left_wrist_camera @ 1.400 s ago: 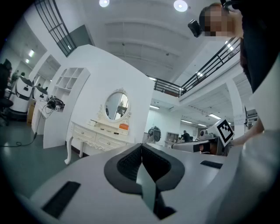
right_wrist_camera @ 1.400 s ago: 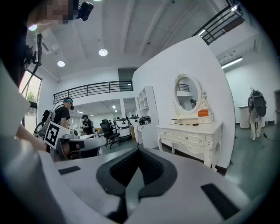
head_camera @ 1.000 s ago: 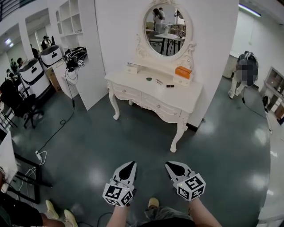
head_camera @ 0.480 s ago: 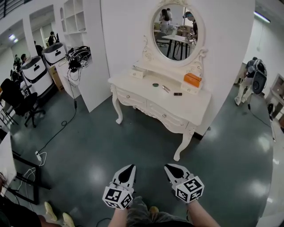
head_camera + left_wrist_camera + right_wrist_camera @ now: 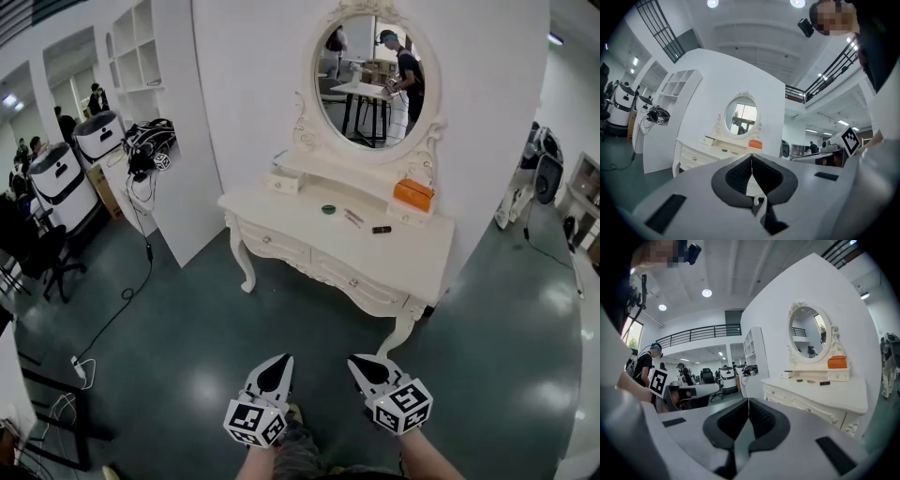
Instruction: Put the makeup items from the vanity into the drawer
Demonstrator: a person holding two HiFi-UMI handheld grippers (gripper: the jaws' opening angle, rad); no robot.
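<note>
**Inspector:** Head view first. What stands where?

**Onlooker:** A cream-white carved vanity table (image 5: pixel 412 267) with an oval mirror (image 5: pixel 370 80) stands against the white wall. Three makeup items lie in a loose row on its top. They are a small round dark-green disc (image 5: pixel 328 209), a slim pale stick (image 5: pixel 353 217) and a short dark tube (image 5: pixel 381 229). An orange box (image 5: pixel 413 194) sits on the raised back shelf, just behind the short dark tube. A small white box (image 5: pixel 282 183) sits at the shelf's other end.

**Inspector:** The drawers?

**Onlooker:** The knobbed drawer fronts (image 5: pixel 361 283) all sit flush with the frame.

**Inspector:** And the tools?

**Onlooker:** The left gripper (image 5: pixel 278 362) and the right gripper (image 5: pixel 359 363) hang side by side low in the view, over the glossy dark-green floor (image 5: pixel 187 347). Both are well apart from the vanity table and touch nothing.

**Inspector:** Left gripper view?

**Onlooker:** Its two jaws are pressed together tip to tip, with nothing between them. Past them stands the vanity table, with the orange box on its shelf. The items on the top are too small to tell apart here.

**Inspector:** Right gripper view?

**Onlooker:** These jaws are also pressed together and pinch nothing. The vanity table stands ahead and to the right. The three items lie in their row on its top, below the orange box.
</note>
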